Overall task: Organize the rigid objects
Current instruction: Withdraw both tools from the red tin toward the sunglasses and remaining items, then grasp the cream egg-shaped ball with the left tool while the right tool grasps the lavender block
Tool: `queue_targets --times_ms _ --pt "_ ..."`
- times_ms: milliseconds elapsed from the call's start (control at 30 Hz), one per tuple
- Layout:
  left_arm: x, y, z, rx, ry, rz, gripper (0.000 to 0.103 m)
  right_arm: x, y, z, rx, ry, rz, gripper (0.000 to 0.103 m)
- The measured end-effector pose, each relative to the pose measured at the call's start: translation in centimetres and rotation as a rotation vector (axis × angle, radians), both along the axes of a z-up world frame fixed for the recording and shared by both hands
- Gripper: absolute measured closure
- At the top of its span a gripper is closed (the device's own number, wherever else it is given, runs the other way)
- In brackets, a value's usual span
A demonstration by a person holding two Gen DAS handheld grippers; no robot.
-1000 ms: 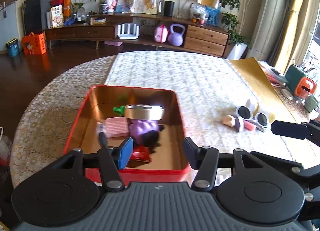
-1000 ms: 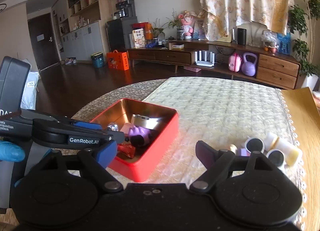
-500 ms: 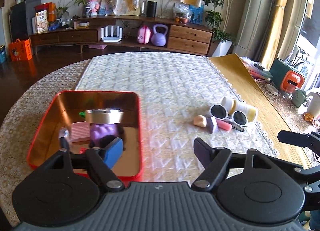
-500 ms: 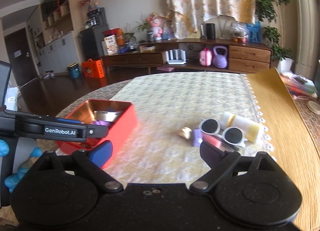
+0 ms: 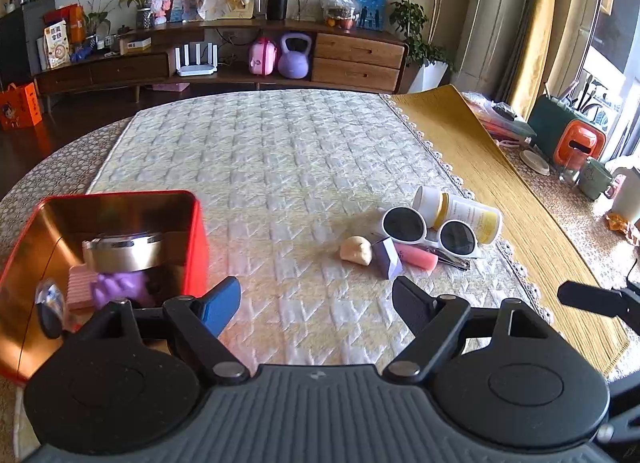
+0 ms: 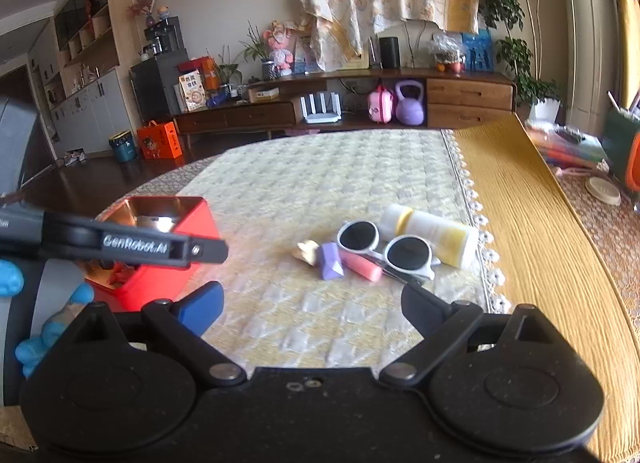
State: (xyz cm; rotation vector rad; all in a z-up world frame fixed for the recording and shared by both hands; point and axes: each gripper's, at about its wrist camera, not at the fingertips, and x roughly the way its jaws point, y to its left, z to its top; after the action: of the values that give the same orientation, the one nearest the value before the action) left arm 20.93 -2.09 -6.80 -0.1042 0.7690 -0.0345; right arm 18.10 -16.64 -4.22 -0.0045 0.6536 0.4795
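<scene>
Your left gripper (image 5: 316, 305) hangs over bare quilted cloth (image 5: 280, 167), tilted down, jaws spread and just been opening, nothing between them. Plenty of open cloth ahead of it, clear to the far table edge. Hard on its left sits the red tin (image 5: 196, 239), its near corner wall just beside your blue left finger (image 5: 222, 303); inside you can see a metal jar (image 5: 124, 251), a pink block (image 5: 80, 287) and a purple toy (image 5: 116, 287). Ahead and to the right lies the loose cluster: white sunglasses (image 5: 430, 229), a yellow-white bottle (image 5: 464, 215) touching behind them, a purple block (image 5: 387, 257), a pink tube (image 5: 416, 257) and a beige lump (image 5: 356, 249).

Your right gripper (image 6: 314, 303) is wide too, empty, angled down. The sunglasses (image 6: 384, 247) and the rest lie straight ahead of its tips, apart from them. To its right the cloth's lace edge (image 6: 488, 247) meets the yellow mat (image 6: 532, 231). The left tool's arm (image 6: 120, 247) crosses at your left, a blue-gloved hand (image 6: 52, 327) below it, the tin (image 6: 188, 219) behind.
</scene>
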Motion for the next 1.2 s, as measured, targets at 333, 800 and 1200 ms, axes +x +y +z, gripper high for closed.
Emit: queue_targets --times_ms 333,800,1200 --pt "4.9 -2.5 -2.3 0.065 0.047 -0.064 0.020 2.4 1.1 -2.5 -0.053 0.001 0.057 0.011" --pt "8.7 -2.8 -4.9 0.081 0.079 -0.077 0.020 6.3 2.6 -5.6 -0.074 0.057 0.089 0.033" --pt "10.2 -2.3 -6.4 0.058 0.102 -0.089 0.020 9.0 3.7 -6.1 -0.064 0.072 0.084 0.056"
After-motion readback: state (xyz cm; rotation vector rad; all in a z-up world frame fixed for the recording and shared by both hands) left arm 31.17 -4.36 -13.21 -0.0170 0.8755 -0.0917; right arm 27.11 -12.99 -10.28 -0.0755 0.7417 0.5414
